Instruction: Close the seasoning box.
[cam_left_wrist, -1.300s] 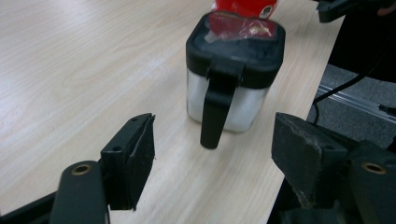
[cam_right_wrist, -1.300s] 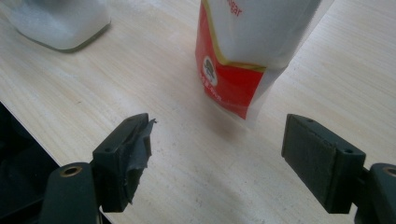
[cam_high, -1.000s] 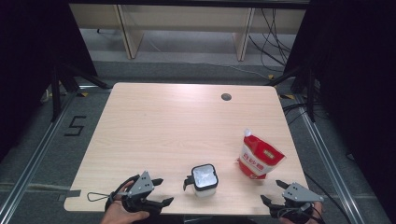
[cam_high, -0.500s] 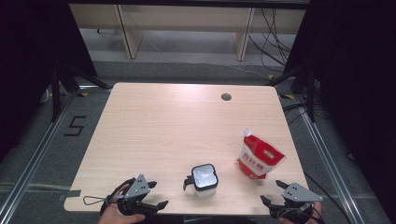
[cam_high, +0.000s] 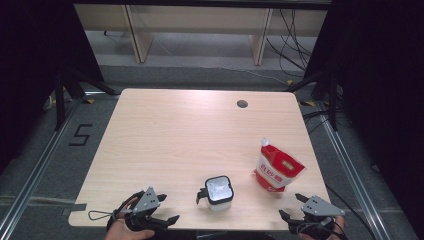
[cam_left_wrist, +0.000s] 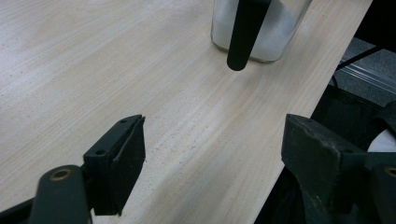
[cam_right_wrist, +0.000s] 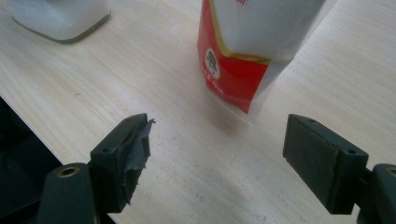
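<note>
A square glass jar (cam_high: 218, 191) of white powder with a black handle stands near the table's front edge. In the left gripper view the jar (cam_left_wrist: 275, 32) is ahead, its handle hanging toward me. A red and white pouch (cam_high: 277, 170) stands upright to the jar's right. My left gripper (cam_high: 169, 209) rests at the front edge, left of the jar. Its jaws have just been opening and are open, with bare wood between them (cam_left_wrist: 217, 135). My right gripper (cam_high: 291, 206) sits open at the front right corner, and the pouch (cam_right_wrist: 252, 51) stands just beyond its jaws (cam_right_wrist: 219, 130).
The light wooden table (cam_high: 190, 135) has a round cable hole (cam_high: 242, 104) at the back right. Its front edge (cam_left_wrist: 299, 98) runs close by my left gripper's right jaw. Pale shelving stands behind the table, and dark floor with rails lies on both sides.
My left gripper has slid slightly left and back toward the front edge, and its jaws stand wider. The right gripper, jar and pouch have kept still.
</note>
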